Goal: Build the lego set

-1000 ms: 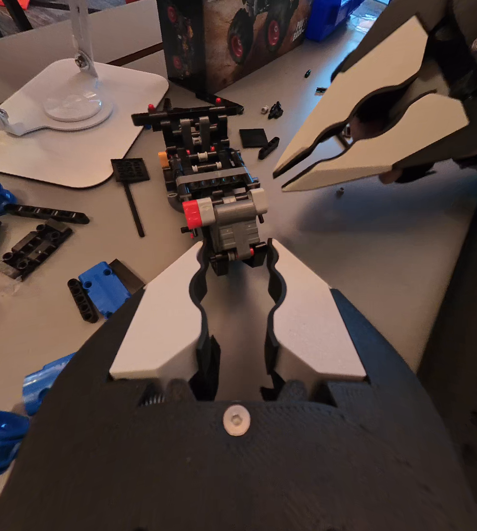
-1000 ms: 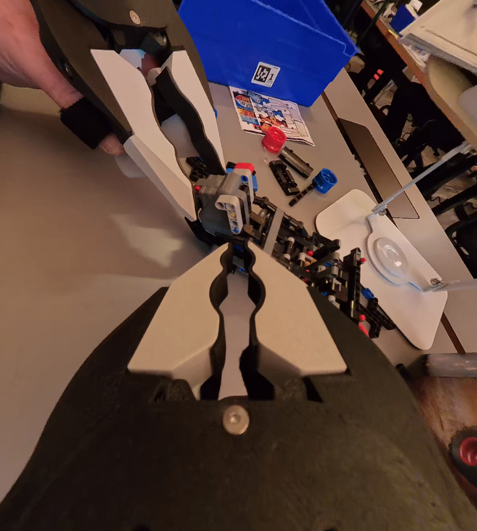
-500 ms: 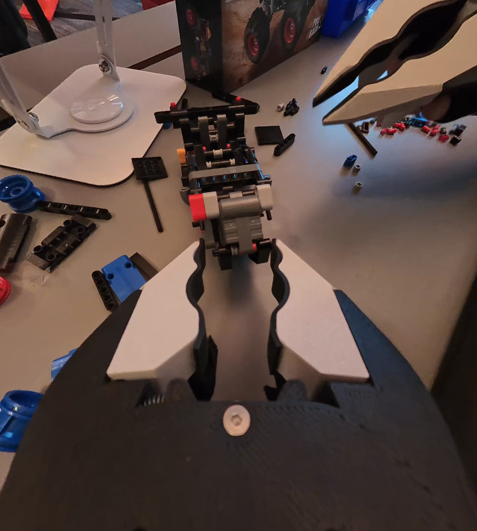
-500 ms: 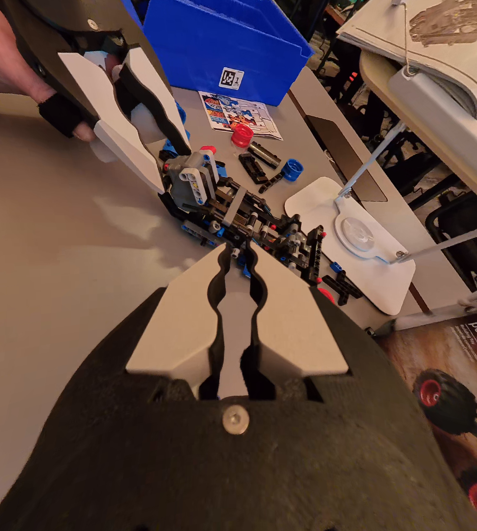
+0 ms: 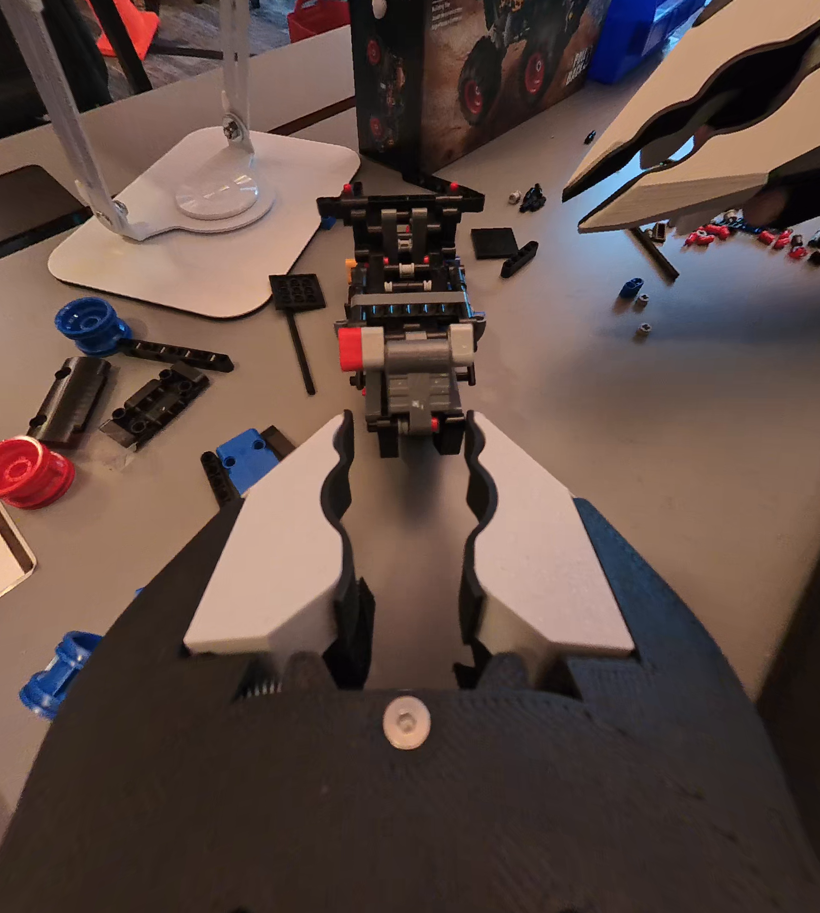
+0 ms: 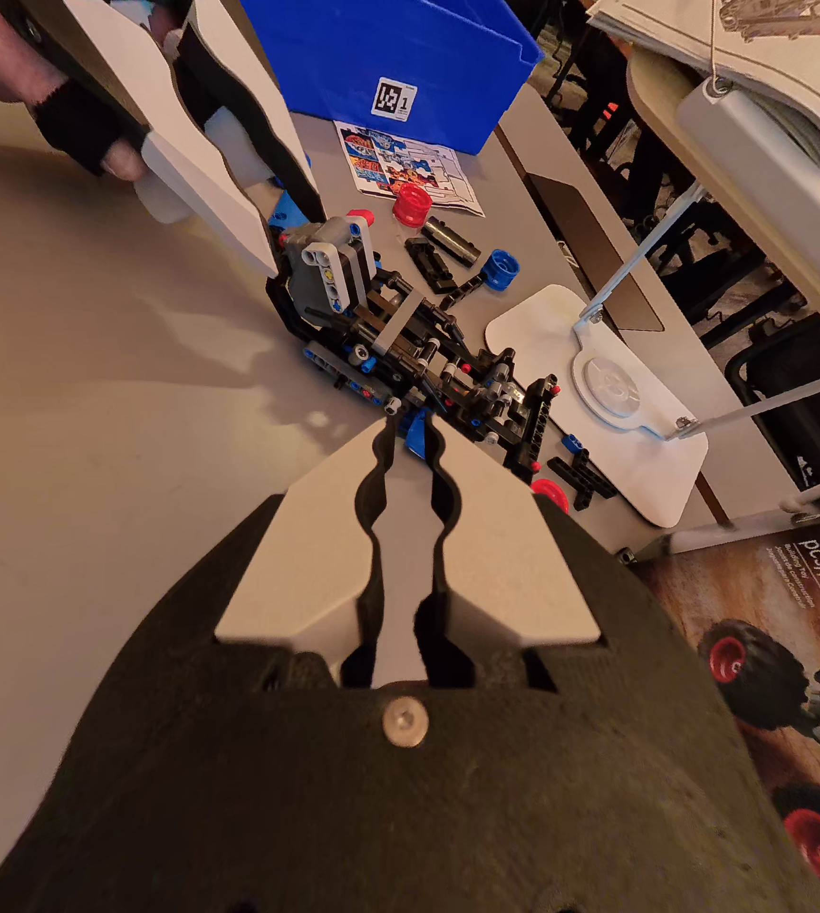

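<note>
Where parts lie scattered, grey table (image 5: 620, 444).

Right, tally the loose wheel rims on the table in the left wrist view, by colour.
Blue wheel rims: 2
Red wheel rims: 1
Total: 3

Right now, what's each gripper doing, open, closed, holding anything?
Left gripper: open, straddling the rear end of the Lego chassis, not clamped.
Right gripper: nearly closed, holding nothing.
</note>
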Demonstrator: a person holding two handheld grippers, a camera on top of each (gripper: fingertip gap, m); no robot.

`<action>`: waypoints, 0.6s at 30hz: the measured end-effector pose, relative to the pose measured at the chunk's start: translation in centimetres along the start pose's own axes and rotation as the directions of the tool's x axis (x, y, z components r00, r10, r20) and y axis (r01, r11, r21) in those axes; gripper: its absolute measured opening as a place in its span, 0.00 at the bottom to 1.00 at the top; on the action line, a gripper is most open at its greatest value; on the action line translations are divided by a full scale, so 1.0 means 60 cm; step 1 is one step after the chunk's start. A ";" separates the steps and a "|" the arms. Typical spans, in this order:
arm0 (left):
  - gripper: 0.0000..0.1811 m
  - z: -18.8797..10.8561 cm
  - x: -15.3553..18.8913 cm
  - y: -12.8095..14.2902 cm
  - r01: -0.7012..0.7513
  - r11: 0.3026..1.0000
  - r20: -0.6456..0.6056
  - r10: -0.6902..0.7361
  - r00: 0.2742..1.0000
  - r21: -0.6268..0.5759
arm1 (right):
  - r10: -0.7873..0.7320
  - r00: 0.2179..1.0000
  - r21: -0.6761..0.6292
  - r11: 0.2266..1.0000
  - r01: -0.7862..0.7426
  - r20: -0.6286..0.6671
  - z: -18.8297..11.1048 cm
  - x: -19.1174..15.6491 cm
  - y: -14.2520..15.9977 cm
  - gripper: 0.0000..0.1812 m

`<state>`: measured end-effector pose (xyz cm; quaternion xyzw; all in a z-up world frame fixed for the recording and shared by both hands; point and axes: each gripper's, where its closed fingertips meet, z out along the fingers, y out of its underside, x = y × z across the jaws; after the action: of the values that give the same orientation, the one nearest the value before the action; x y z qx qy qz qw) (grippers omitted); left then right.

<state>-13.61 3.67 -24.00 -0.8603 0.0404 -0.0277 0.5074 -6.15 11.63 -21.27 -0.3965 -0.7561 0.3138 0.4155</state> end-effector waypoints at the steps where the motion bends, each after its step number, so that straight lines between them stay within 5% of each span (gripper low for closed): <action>1: 0.24 -0.001 -0.001 -0.002 0.003 1.000 0.000 -0.003 1.000 0.007 | -0.002 1.000 -0.003 1.000 0.002 -0.001 0.000 0.000 0.001 0.06; 18: 0.28 -0.001 0.003 -0.007 -0.060 0.998 0.023 0.060 0.998 0.013 | -0.013 1.000 -0.012 1.000 0.012 -0.024 0.000 0.009 0.007 0.08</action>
<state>-13.40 3.77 -23.61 -0.8553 0.0601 -0.0028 0.5145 -6.22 12.30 -21.39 -0.3979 -0.7553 0.3022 0.4241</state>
